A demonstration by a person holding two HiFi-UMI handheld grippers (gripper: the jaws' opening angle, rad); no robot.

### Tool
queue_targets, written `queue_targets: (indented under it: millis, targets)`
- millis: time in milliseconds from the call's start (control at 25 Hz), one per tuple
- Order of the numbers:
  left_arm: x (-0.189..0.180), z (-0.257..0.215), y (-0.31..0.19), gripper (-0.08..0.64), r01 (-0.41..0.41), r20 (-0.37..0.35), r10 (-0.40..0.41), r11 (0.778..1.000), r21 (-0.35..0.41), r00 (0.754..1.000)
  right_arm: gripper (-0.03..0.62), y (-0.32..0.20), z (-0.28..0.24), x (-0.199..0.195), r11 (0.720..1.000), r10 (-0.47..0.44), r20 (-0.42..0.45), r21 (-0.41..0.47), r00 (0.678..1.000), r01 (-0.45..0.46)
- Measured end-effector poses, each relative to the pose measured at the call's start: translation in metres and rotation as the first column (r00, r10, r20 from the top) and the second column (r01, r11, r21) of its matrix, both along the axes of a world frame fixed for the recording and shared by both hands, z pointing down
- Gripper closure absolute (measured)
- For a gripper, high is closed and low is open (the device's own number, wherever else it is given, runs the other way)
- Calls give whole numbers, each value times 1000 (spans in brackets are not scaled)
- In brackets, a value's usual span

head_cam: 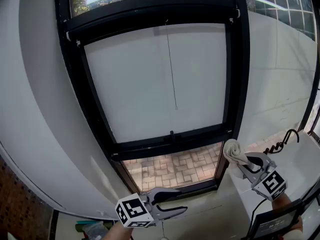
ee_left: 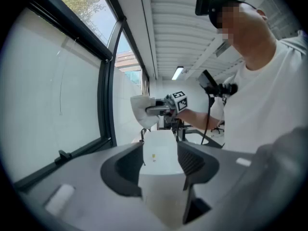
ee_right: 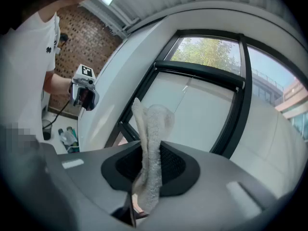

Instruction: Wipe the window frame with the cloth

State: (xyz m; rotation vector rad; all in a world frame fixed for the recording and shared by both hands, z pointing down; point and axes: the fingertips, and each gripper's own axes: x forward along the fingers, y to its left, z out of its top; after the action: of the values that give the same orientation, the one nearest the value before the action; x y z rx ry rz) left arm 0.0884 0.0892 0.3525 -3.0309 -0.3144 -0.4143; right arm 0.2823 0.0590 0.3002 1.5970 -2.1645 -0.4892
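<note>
A black window frame (head_cam: pixel 239 79) surrounds a white roller blind, with a low glass pane beneath it. My right gripper (head_cam: pixel 240 159) is shut on a bunched white cloth (head_cam: pixel 233 150), held just right of the frame's lower right corner. In the right gripper view the cloth (ee_right: pixel 151 143) stands pinched between the jaws, with the frame (ee_right: pixel 238 93) beyond. My left gripper (head_cam: pixel 177 206) is open and holds nothing, low near the sill. The left gripper view shows its jaws (ee_left: pixel 161 162) apart, the frame's upright (ee_left: pixel 105 100) at left and the cloth (ee_left: pixel 143 110) in the distance.
A white sill ledge (head_cam: pixel 220 204) runs below the window. A white box-like unit (head_cam: pixel 295 159) with a black hooked cable (head_cam: pixel 282 141) stands at right. Bottles and clutter (head_cam: pixel 92 229) lie on the floor at lower left. A curved white wall (head_cam: pixel 35 109) borders the frame's left side.
</note>
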Motion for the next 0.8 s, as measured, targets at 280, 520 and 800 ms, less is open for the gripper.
queue_targets:
  millis: [280, 520, 800]
  targets:
    - [-41, -26, -78, 318, -62, 12, 62, 998, 3, 998, 518, -102, -72, 5, 992, 108, -195, 82, 975, -94]
    - [-51, -45, -117, 318, -79, 13, 79, 997, -4, 997, 518, -160, -158, 42, 967, 242, -520, 196, 819, -161]
    - [-13, -69, -141, 318, -63, -49, 64, 998, 13, 997, 520, -222, -293, 131, 905, 421, -742, 377, 522, -195]
